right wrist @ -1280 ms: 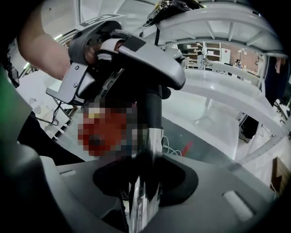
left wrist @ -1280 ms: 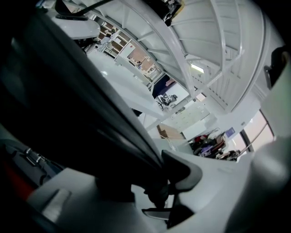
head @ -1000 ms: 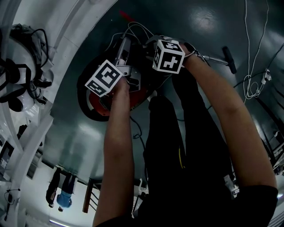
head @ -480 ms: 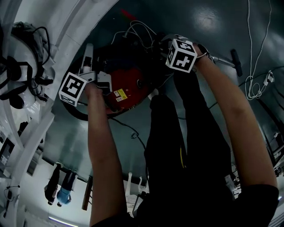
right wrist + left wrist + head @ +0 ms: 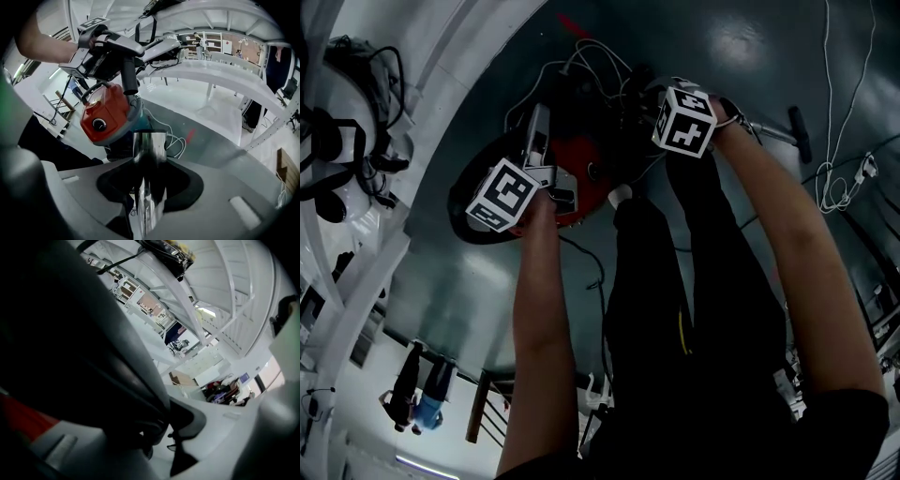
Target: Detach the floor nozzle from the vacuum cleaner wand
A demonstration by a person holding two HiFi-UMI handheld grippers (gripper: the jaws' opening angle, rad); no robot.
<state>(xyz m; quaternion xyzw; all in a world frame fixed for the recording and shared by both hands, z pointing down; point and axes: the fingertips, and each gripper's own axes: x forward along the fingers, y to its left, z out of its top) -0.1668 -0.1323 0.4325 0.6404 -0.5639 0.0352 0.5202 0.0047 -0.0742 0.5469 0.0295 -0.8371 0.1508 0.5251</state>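
Observation:
A red canister vacuum (image 5: 581, 173) lies on the dark floor and shows in the right gripper view too (image 5: 105, 112). My left gripper (image 5: 539, 122) reaches over it, shut on a black tube (image 5: 129, 77) that hangs down in front of the red body. In the left gripper view that dark part (image 5: 84, 357) fills the space between the jaws. My right gripper (image 5: 150, 187) is shut on the shiny metal wand (image 5: 149, 154), whose open end points at the vacuum. In the head view only its marker cube (image 5: 682, 120) shows, with the wand (image 5: 769, 128) running right to a black crosspiece (image 5: 800, 134).
White cables (image 5: 839, 178) trail over the floor at the right, and more cord (image 5: 591, 61) loops behind the vacuum. A curved white bench (image 5: 441, 75) with black gear (image 5: 337, 141) borders the left. The person's dark trouser legs (image 5: 675, 328) stand close below the vacuum.
My left gripper swung out to the left, then came back right over the vacuum, and more of the red body shows now. The right gripper drifted slightly right, still holding the wand.

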